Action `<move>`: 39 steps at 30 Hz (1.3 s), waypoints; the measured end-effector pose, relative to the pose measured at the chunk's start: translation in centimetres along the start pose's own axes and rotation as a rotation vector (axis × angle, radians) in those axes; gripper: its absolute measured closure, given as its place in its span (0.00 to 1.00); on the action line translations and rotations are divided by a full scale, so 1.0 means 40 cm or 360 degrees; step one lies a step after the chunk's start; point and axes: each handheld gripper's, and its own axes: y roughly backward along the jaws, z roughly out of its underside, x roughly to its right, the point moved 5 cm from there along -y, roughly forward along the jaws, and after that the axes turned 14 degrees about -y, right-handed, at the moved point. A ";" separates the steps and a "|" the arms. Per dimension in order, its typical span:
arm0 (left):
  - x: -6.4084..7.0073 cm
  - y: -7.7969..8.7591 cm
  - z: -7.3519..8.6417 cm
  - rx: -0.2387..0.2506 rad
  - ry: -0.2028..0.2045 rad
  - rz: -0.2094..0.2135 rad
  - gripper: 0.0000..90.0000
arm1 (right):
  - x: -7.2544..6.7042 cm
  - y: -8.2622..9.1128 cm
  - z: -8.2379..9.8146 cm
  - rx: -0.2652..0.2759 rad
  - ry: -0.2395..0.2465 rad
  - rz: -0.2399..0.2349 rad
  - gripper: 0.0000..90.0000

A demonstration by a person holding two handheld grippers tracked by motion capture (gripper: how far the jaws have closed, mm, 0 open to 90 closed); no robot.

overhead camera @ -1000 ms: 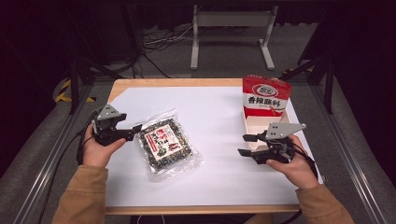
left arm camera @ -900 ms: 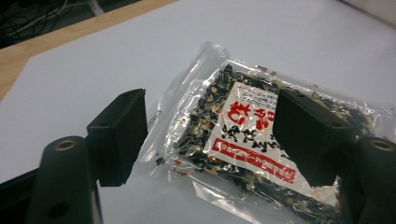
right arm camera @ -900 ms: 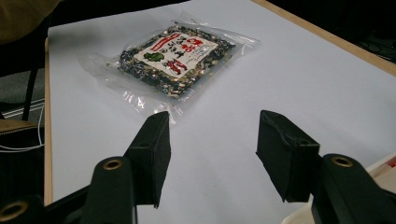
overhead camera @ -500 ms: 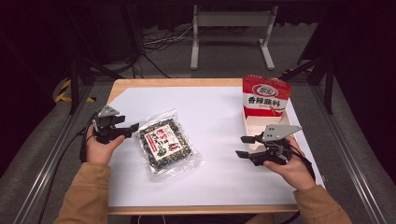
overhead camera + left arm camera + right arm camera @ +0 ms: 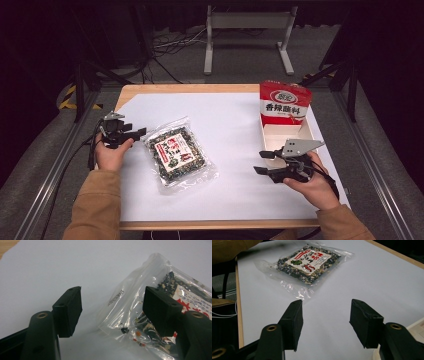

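Clear sealed food packet, dark contents, red-and-white label, lying flat and askew on white table sheet

A red-and-white box stands open on the white sheet covering the wooden table.

Premises present as a recording lab or test studio rather than a home or shop. A wooden table covered with a plain white sheet stands on grey carpet, flanked by dark metal stand legs, with loose cables trailing across the floor and a white metal frame behind. The surroundings are dark and unfurnished, with black-and-yellow hazard tape marking the floor at the left.
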 end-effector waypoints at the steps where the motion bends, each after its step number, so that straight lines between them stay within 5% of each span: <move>1: -0.004 -0.004 0.002 0.0008 0.0019 0.0013 0.37 | -0.002 0.000 0.002 0.0000 0.0003 0.0001 0.49; 19: -0.020 -0.068 0.048 -0.0030 0.0144 0.0188 0.58 | -0.014 -0.008 0.010 -0.0015 0.0014 -0.0015 0.48; 26: -0.012 -0.070 0.050 -0.0048 0.0151 0.0208 0.74 | -0.014 -0.010 0.012 -0.0016 0.0012 -0.0019 0.48; 30: -0.009 -0.068 0.055 -0.0068 0.0160 0.0209 0.92 | -0.013 -0.016 0.015 -0.0024 0.0010 -0.0023 0.48; 39: -0.003 -0.066 0.056 -0.0084 0.0123 0.0193 1.00 | -0.014 -0.018 0.017 -0.0027 0.0013 -0.0023 0.48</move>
